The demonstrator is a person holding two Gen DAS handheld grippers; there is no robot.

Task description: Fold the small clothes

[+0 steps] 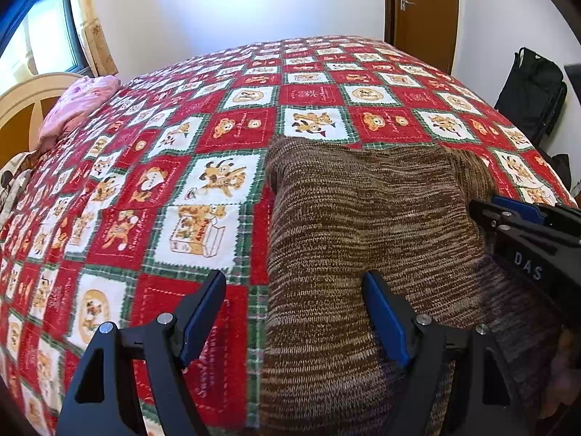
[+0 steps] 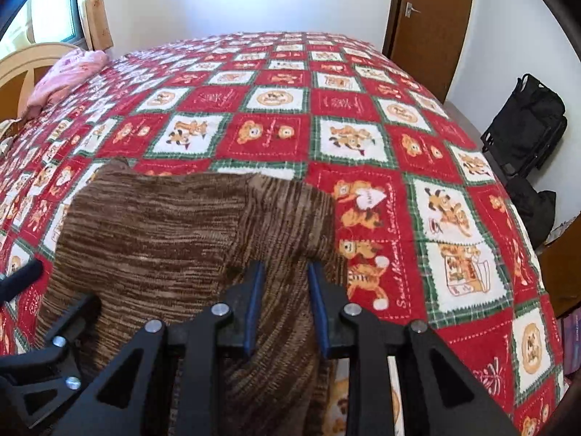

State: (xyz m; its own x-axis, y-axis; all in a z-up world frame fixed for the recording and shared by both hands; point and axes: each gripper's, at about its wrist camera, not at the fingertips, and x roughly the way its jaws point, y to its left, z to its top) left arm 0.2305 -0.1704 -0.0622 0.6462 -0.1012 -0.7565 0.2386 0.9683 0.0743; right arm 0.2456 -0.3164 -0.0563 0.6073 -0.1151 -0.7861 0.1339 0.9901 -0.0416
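Spreading across a bed (image 1: 326, 83) dressed in a red, white and green cartoon-print blanket (image 1: 152, 189), a brown marled knit garment (image 1: 363, 218) lies near the bed's front edge, its far part flat on the blanket and its near part running toward the two hand-held tools. A pink cloth (image 1: 78, 105) is bunched at the bed's far left corner by the headboard, well apart from the work. The fold appears to be in its early stage, with the knit being laid out or lined up rather than doubled over. The right gripper (image 2: 285, 290) has its jaws narrowed around a raised ridge of the knit at the garment's right side, apparently pinching it. The left gripper (image 1: 294, 312) stands wide open and holds nothing, one finger over the knit's left edge, the other over bare blanket. Next, the left jaws likely need to close on that edge so both sides can be carried together.
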